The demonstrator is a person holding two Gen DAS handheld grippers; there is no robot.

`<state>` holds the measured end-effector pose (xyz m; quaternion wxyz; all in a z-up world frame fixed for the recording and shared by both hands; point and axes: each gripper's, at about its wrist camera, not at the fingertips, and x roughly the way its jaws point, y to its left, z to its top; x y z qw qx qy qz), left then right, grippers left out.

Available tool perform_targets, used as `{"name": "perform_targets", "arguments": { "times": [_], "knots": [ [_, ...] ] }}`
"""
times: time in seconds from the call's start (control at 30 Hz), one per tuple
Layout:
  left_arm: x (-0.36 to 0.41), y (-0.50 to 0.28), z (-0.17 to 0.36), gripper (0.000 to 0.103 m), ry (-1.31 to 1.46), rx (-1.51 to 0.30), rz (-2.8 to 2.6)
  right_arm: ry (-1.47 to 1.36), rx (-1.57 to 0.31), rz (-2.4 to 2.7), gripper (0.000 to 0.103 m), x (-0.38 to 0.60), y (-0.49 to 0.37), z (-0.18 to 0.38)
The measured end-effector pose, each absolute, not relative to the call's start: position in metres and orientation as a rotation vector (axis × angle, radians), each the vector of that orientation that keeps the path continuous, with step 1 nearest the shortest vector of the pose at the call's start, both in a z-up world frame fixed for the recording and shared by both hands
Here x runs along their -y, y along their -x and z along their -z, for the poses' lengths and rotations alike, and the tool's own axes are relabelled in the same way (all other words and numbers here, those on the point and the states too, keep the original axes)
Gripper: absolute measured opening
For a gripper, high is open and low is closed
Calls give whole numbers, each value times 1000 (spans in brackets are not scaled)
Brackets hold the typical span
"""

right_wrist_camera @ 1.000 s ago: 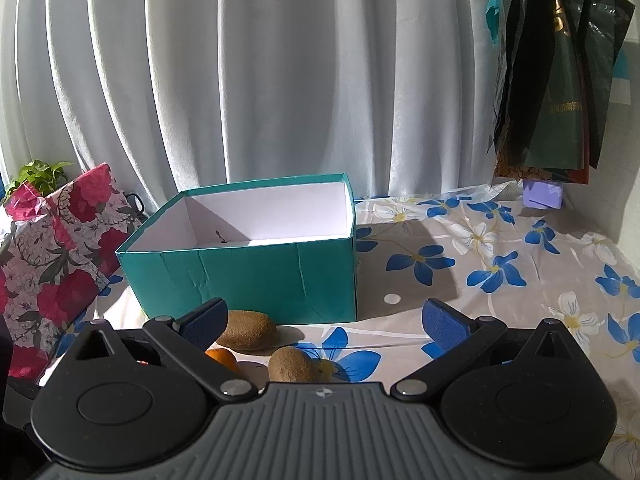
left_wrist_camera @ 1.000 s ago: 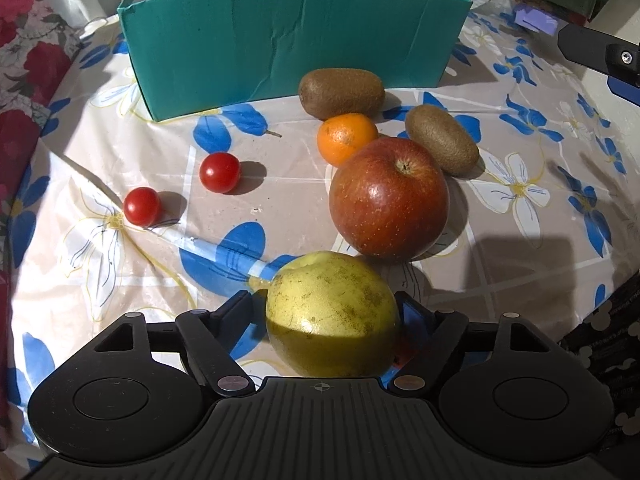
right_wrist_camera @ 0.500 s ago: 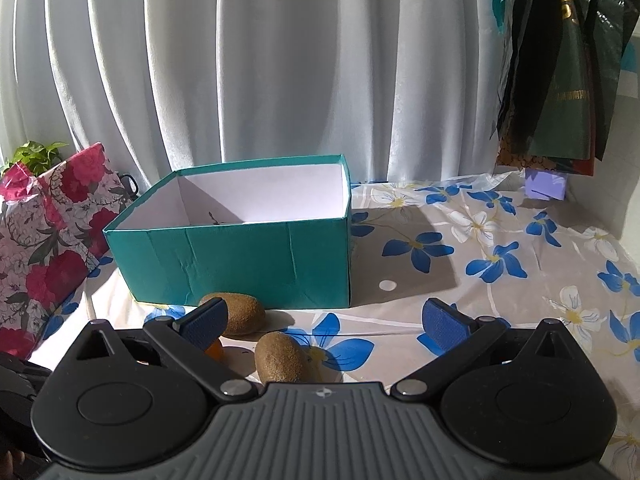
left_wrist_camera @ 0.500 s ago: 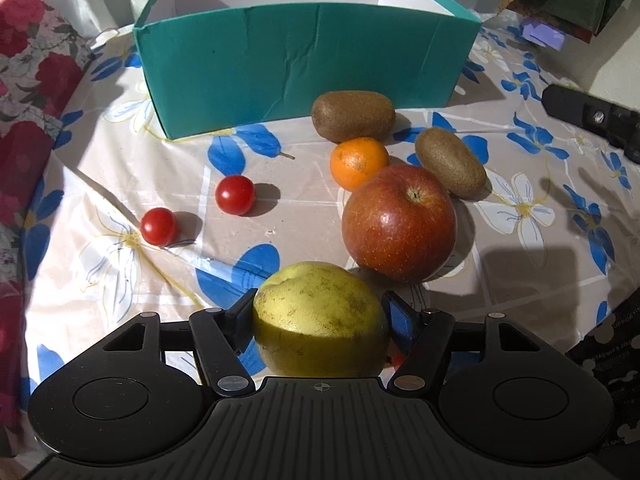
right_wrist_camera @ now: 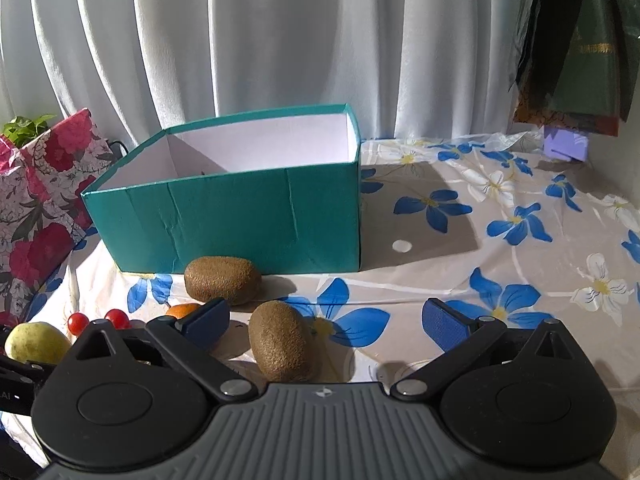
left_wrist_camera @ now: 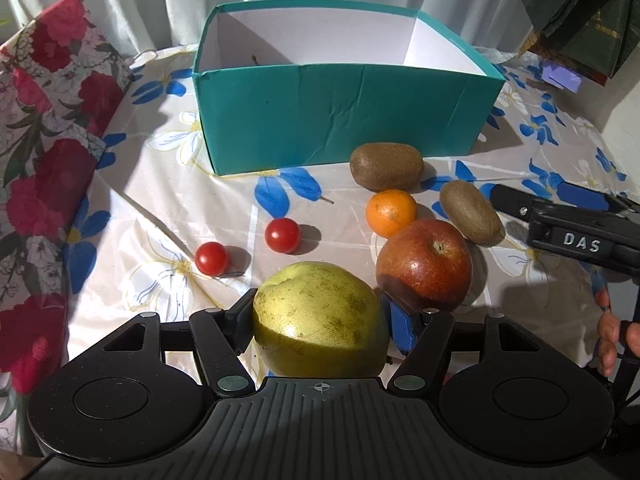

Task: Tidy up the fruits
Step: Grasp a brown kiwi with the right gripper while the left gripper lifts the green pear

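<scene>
My left gripper [left_wrist_camera: 320, 316] is shut on a yellow-green pear [left_wrist_camera: 320, 320] and holds it above the table. Ahead stands an open teal box [left_wrist_camera: 340, 120] with a white inside. On the cloth lie a red apple [left_wrist_camera: 425, 264], an orange [left_wrist_camera: 391, 208], two kiwis [left_wrist_camera: 386, 166] [left_wrist_camera: 470, 212] and two cherry tomatoes [left_wrist_camera: 283, 235] [left_wrist_camera: 211, 258]. My right gripper [right_wrist_camera: 326, 320] is open and empty, low over the near kiwi [right_wrist_camera: 280, 346]; the other kiwi [right_wrist_camera: 222, 280] lies by the box [right_wrist_camera: 240, 216]. The pear [right_wrist_camera: 36, 342] shows at far left.
A floral gift bag [left_wrist_camera: 48, 140] stands at the left. White curtains [right_wrist_camera: 280, 40] hang behind the box. Dark bags [right_wrist_camera: 580, 40] hang at the back right, with a small purple box [right_wrist_camera: 566, 146] below. The flowered tablecloth [right_wrist_camera: 500, 248] stretches to the right.
My left gripper has risen with the pear, so the box's inside now shows. My right gripper has dropped lower and nearer the kiwis.
</scene>
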<state>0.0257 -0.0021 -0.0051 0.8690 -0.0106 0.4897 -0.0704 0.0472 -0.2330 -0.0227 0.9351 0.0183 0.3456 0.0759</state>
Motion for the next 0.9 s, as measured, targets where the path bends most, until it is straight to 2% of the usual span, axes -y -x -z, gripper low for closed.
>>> {"name": "perform_targets", "arguments": {
  "times": [0.07,0.23,0.63,0.77,0.9],
  "knots": [
    [1,-25,4,70,23,-1024,146,-24,-733,-171,95,225,-52,30],
    [-2,-24,3,70,29,-1023,145,-2,-780,-194,90,214,-62,43],
    [-7,-26,0,70,28,-1019,125,16,-832,-188,86,209,-79,56],
    [-5,-27,-1,70,27,-1015,126,-43,-859,-223,76,214,-83,59],
    [-3,-28,-3,70,27,-1012,128,-76,-868,-245,71,217,-84,61]
  ]
}}
